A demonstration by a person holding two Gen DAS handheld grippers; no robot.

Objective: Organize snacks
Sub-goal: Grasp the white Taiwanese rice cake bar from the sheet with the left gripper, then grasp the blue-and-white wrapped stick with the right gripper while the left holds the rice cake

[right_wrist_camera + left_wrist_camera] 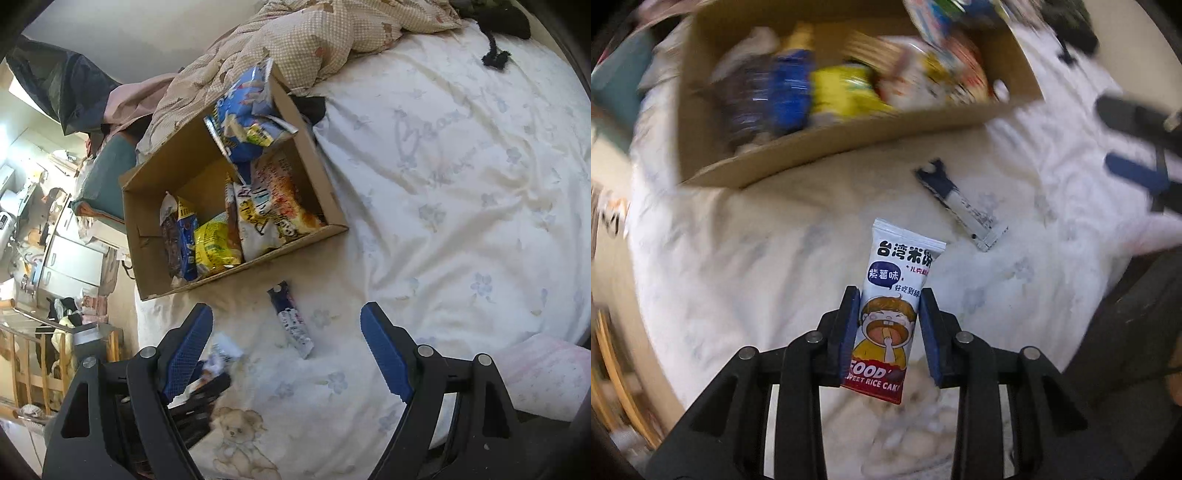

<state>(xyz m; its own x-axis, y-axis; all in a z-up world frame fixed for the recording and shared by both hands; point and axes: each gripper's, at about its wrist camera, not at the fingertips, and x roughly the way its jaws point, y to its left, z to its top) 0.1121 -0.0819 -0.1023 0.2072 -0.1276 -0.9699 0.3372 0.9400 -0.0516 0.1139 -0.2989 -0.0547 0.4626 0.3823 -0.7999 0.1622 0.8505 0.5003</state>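
On a bed [461, 177] spread with a pale flowered sheet, we hold a sweet rice cake packet [894, 295] upright in our left claw [889, 321], its blue pads pressed against the wrapper's two long edges, the printed cartoon boy facing the camera. Ahead of it stands the cardboard box [827, 147], open at the top and already carrying a row of snack bags: a dark one, a blue one, a yellow one and larger white and orange packs, with a big blue bag [247, 114] leaning out over the far corner. Our right claw [286, 347] hangs wide apart above the sheet, gripping nothing. Just beyond it, between the claw and the box's near wall, lies one more slim stick packet [291, 321], flat on the bed and touching neither. By our reading the sorting is well along: most snacks sit inside the box, one is in hand and apparently bound for it, and the stick packet is the only item we can see still waiting on the bedding.
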